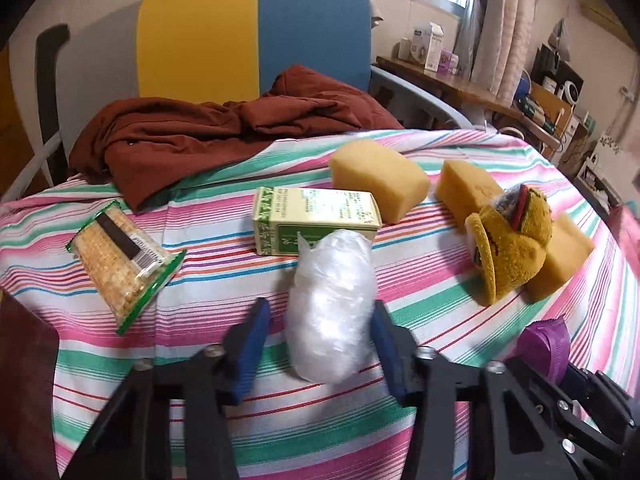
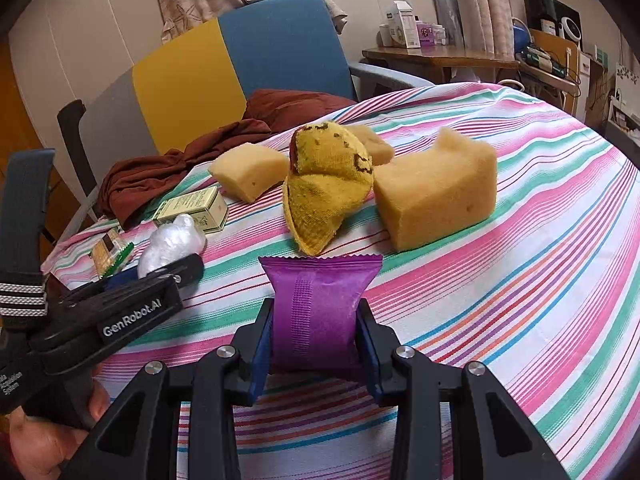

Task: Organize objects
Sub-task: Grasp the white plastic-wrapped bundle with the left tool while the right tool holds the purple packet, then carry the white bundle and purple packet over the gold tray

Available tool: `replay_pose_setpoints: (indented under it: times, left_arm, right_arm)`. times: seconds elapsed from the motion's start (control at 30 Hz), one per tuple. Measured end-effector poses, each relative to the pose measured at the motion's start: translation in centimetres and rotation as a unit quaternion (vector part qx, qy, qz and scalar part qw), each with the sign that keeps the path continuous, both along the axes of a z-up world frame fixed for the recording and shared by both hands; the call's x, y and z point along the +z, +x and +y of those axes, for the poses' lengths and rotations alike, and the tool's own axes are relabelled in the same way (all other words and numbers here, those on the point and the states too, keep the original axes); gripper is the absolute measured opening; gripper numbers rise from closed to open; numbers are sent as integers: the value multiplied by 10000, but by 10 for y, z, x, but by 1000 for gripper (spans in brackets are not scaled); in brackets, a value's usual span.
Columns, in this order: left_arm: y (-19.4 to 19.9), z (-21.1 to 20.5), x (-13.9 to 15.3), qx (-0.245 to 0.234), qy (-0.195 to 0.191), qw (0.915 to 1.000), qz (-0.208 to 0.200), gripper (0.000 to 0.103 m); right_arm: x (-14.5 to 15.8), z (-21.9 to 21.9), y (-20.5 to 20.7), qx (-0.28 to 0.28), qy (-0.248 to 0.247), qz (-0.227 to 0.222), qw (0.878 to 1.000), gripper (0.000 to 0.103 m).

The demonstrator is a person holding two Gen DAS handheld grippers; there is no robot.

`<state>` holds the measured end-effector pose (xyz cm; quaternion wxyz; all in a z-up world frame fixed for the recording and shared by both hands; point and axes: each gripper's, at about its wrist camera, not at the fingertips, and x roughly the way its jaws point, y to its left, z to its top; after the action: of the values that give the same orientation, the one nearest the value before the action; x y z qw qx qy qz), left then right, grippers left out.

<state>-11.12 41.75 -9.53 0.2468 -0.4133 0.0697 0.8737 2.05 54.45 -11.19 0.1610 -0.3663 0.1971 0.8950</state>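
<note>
A crumpled clear plastic bundle [image 1: 330, 308] lies on the striped cloth [image 1: 420, 296], and my left gripper [image 1: 320, 320] is shut on it, a blue pad on each side. In the right wrist view that same left gripper [image 2: 160, 270] reaches over the plastic bundle [image 2: 172, 244] at the left. My right gripper [image 2: 316, 320] is shut on a purple foil packet [image 2: 316, 304], held upright just above the cloth; the purple packet [image 1: 548, 344] also shows at the lower right of the left wrist view.
Beyond the bundle lie a green-and-cream box [image 1: 316, 216], a cracker packet [image 1: 120, 256], three yellow sponges [image 1: 380, 176] [image 1: 464, 188] [image 1: 560, 256] and a rolled yellow sock [image 1: 508, 240]. A brown cloth [image 1: 200, 136] and a yellow-and-blue chair [image 1: 256, 36] stand at the far edge.
</note>
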Motion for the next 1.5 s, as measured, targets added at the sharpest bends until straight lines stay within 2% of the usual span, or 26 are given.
replay_pose_setpoints:
  times: [0.13,0.3,0.63,0.97,1.17,1.33,1.5]
  left_arm:
    - [4,-12,2,115,119,9998,61,38]
    - [20,-28,8,43,291,9992,259,38]
    - [65,-52,28,-50,229,9935,1111,38]
    - [96,-89,32,-102,470,9918,1187,38]
    - [119,-104,38,-201,512,9882,1428,38]
    - [134,-118,47,-290,587,9874,1442,38]
    - [149,-140,56,-514,886,9868,1257,38]
  right_arm:
    - [1,-1,0,-5,86,-18,10000,38]
    - [2,-3,3,-52,212,9,9998,37]
    - [12,-10,13,-69,430,256,9987,36]
    - [18,-23,34,-183,421,430,9980,36]
    - [20,-37,45,-71,391,385,9985,36]
    - [22,-46,55,-21,127,324,9994,36]
    - [22,-71,65,182,-134,262,9994,36]
